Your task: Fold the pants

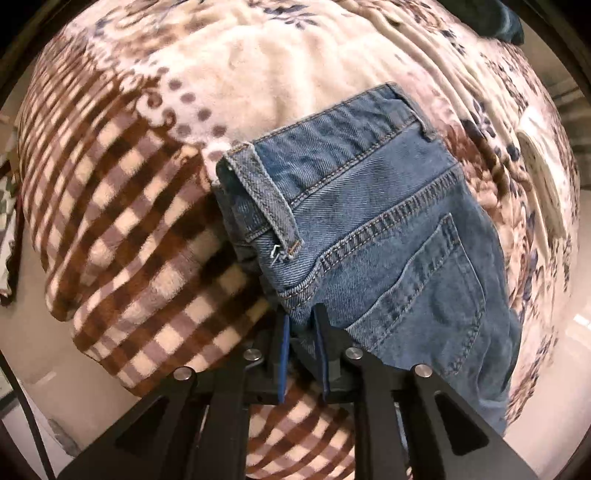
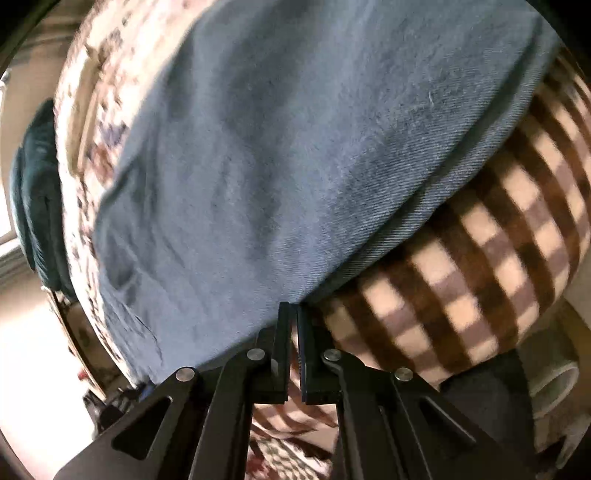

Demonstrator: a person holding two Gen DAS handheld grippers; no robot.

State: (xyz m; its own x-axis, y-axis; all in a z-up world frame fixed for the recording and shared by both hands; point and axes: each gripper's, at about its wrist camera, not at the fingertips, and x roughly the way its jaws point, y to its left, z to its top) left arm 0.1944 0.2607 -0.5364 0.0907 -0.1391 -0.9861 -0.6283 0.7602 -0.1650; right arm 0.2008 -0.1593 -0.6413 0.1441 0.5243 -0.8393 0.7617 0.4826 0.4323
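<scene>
— Pinching the denim at both ends, is that it? Start with what sits closest to the lens.

— In the left wrist view the left gripper [image 1: 301, 317] points down at the bed, its blue-padded fingers [image 1: 283, 332] drawn in tight on the near edge of the jeans [image 1: 373, 229], close to the seat seam at about 6 o'clock. That edge gives it a thick layered bit of cloth to hold, so I'd guess the top end is meant to be carried as one piece.

— And the other one?

— The right gripper [image 2: 293, 308] is clenched as well, jaws almost touching, with the hem of the denim leg [image 2: 295, 155] nipped at their tips. The picture is smeared, so how much cloth is caught I cannot tell.

— Where are the pants, then?

— On a bed, over a fleece blanket [image 1: 122, 206], checked brown and cream on the near side. From the left gripper the jeans run off toward 1 o'clock: back pocket [image 1: 424, 295] first, then the waistband [image 1: 258, 192] with its belt loop, turned back on itself at 11 o'clock. They already look doubled leg on leg.

— Farther out?

— Cream floral blanket past the waistband, and something dark green [image 1: 509, 22] at the bed's far edge, about 1 o'clock.
</scene>
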